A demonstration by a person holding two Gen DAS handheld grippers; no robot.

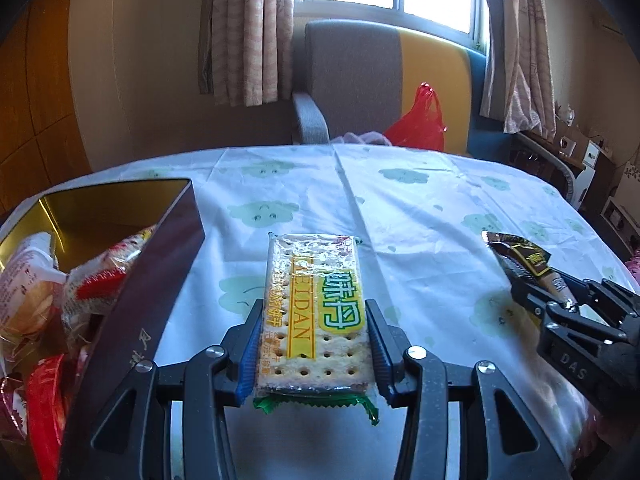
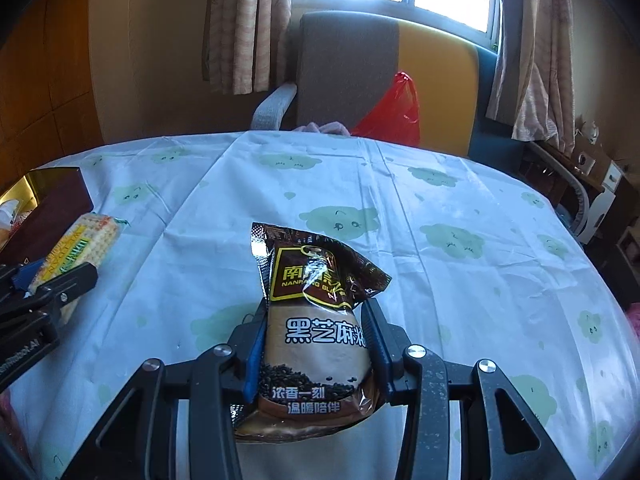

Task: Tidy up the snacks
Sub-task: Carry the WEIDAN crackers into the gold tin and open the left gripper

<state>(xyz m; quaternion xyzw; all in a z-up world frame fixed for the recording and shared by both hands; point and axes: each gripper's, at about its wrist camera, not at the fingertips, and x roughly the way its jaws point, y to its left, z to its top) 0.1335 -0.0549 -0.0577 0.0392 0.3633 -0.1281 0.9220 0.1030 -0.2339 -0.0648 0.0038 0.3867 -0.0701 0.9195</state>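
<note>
My left tongs (image 1: 315, 344) are clamped on a cracker packet (image 1: 314, 308), blue pads pressing both long sides. The packet is a clear wrapper over pale, hole-dotted crackers, with a yellow band, a green-and-yellow label and a crimped green end at 6 o'clock. It lies lengthwise along the tongs, pointing toward 12 o'clock over the desk (image 1: 420, 208), which wears a white cloth with pale green cloud faces. At 9 o'clock in the left view sits a dark tin box (image 1: 160, 264) with a gold inside, holding several red-and-white wrapped snacks (image 1: 100, 276).

My right tongs (image 2: 316, 340) are gripping a sesame sachet (image 2: 316, 320): glossy dark brown at the top with a gold-framed logo, tan lower down with white characters and a heap of black seeds pictured. Its top corner is creased and bent toward 2 o'clock. In the left view the same sachet shows at 3 o'clock, well apart from the crackers. Beyond the desk at 12 o'clock stands a grey and yellow chair (image 2: 360, 64) with a red plastic bag (image 2: 394, 116).
</note>
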